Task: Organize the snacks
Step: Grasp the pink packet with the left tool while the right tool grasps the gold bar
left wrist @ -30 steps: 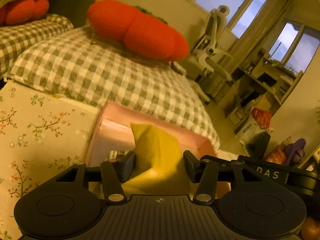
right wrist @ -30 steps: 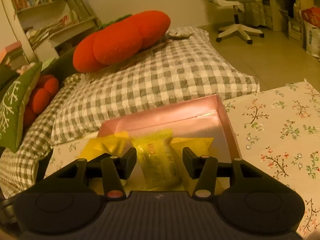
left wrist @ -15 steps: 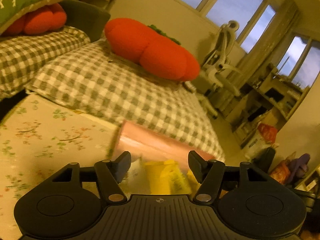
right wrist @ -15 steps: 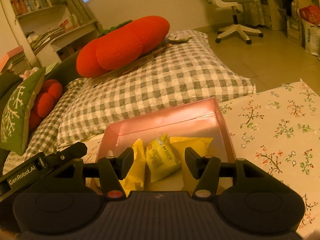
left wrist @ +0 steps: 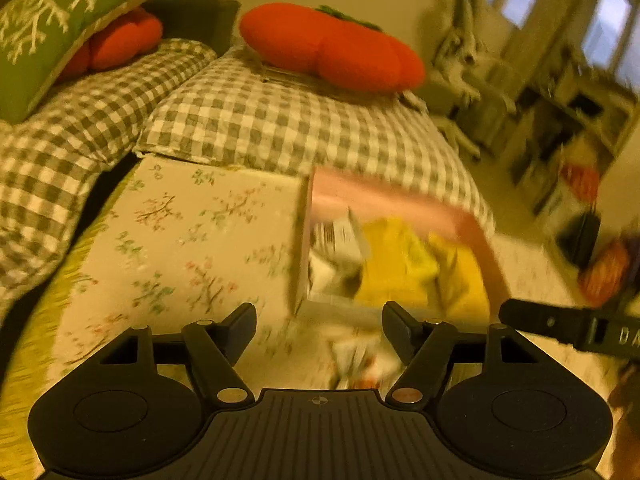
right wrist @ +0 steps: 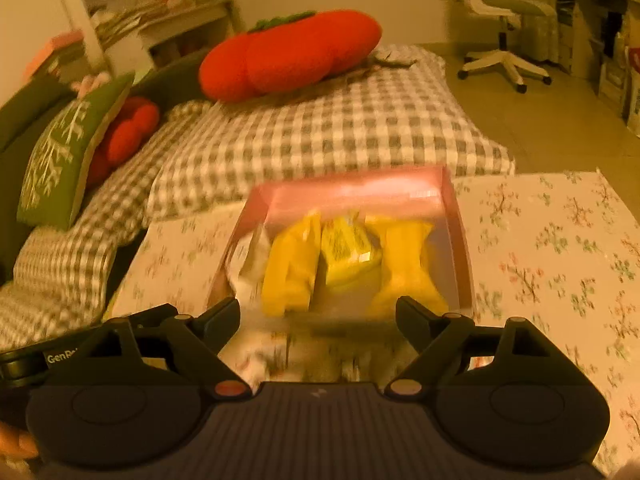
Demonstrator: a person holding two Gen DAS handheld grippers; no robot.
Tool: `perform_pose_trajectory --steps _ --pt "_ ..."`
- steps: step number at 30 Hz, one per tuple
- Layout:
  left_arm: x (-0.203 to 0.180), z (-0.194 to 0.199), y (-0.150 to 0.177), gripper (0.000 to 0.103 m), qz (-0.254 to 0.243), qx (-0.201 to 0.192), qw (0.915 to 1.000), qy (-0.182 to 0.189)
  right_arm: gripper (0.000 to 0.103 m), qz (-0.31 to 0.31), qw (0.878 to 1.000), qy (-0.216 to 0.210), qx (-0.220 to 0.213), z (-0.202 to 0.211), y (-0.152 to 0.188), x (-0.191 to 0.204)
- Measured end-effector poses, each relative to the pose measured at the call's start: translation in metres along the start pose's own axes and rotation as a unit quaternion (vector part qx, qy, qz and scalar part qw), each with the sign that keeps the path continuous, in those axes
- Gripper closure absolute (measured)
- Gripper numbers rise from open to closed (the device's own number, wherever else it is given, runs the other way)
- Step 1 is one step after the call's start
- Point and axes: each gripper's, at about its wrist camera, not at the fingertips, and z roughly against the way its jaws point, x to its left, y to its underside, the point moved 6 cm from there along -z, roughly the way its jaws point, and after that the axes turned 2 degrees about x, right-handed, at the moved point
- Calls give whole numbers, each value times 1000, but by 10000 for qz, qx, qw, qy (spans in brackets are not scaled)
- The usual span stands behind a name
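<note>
A pink box (right wrist: pixel 460 236) lies on the flowered table, holding three yellow snack packets (right wrist: pixel 292 264) and a white packet (right wrist: pixel 250 258). In the left wrist view the same pink box (left wrist: pixel 384 196) sits ahead to the right, blurred, with yellow packets (left wrist: pixel 404 264) inside. My left gripper (left wrist: pixel 319 326) hangs over the table in front of the box, jaws opening, nothing between them. My right gripper (right wrist: pixel 318 322) stands before the box's near edge, jaws opening wide and empty. A blurred white and red wrapper (left wrist: pixel 360 360) lies on the table near the left gripper.
The flowered tablecloth (right wrist: pixel 560 264) stretches right of the box and also left of it (left wrist: pixel 192 240). Behind lie checked cushions (right wrist: pixel 340 132), a big red tomato pillow (right wrist: pixel 292 54) and a green pillow (left wrist: pixel 48 28). A white office chair (right wrist: pixel 504 20) stands on the floor at back right.
Both grippers let go of yellow packets, which now lie in the pink box, and drew back and up with jaws widening. The left view swung left, showing more tablecloth.
</note>
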Motion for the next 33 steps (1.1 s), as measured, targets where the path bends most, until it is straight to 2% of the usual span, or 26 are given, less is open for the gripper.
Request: perform_pose_trajectory --steps 3,7,10,18,25,30,33 --pt "-3 15 20 32 -212 165 9995 -138 20 99 9996 134 210 9 15 0" --pt "-4 30 46 32 -87 439 9990 -39 19 -247 9986 77 463 19 28 0" --pt "-6 40 60 28 -121 494 9987 3 14 -546 9965 -99 620 27 45 3" --pt "10 49 89 21 -123 704 9974 -16 11 -887 9888 9 1200 28 102 3" --pt "16 42 96 17 -252 846 9961 -81 11 -1376 9787 -81 1520 21 125 2" --pt "20 35 97 17 -242 905 9955 -167 12 -1482 9752 -52 1643 11 129 5" --pt "22 30 97 17 -228 943 9952 -137 16 -1489 9740 -33 1710 5 134 6"
